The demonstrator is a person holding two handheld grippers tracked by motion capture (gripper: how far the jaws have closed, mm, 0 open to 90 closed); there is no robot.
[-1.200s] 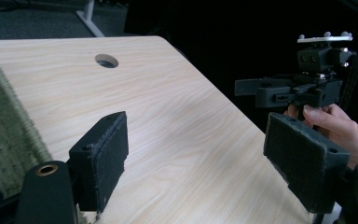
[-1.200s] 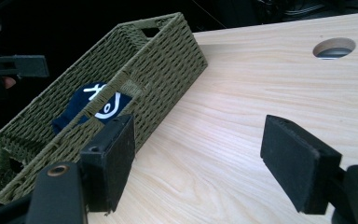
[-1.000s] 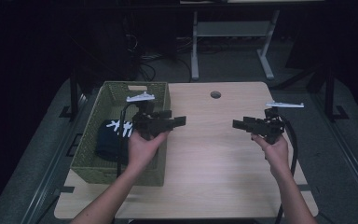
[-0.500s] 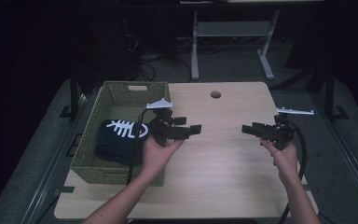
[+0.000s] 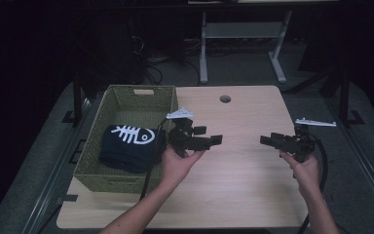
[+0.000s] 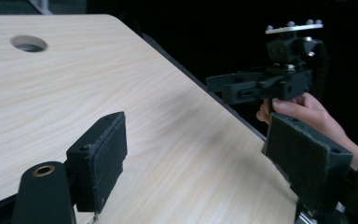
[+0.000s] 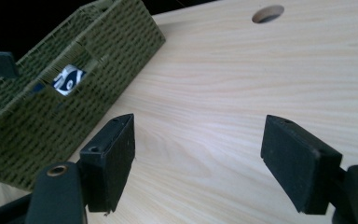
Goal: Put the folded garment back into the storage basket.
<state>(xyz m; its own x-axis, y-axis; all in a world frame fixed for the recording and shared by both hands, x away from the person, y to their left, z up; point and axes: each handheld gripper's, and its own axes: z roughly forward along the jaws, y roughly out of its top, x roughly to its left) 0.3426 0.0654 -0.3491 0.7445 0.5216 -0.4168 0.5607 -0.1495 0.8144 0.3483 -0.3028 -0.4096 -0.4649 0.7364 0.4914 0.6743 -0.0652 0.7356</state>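
A green woven basket (image 5: 93, 165) stands on the left part of the wooden table (image 5: 243, 190). Inside it lies a folded dark cloth with a white fish-skeleton print (image 5: 129, 141). My left gripper (image 5: 217, 140) hovers just right of the basket, pointing right, jaws open and empty. My right gripper (image 5: 265, 141) hovers over the table's right part, pointing left toward the other, also open with nothing between its jaws. In the left gripper view, the open jaws (image 6: 193, 158) frame bare table and the right gripper (image 6: 261, 84) beyond. The right gripper view has open jaws (image 7: 198, 154) above the table, with the basket (image 7: 51, 102) to the left.
A round cable hole (image 5: 225, 99) sits near the table's far edge. Black cables trail from both grippers. A metal-legged frame (image 5: 238, 44) stands on the floor beyond the table, and dark floor surrounds it.
Both hands have come toward the near side of the table and a little lower. The left gripper moved right, off the basket, uncovering the fish-print cloth. Both jaws stay open.
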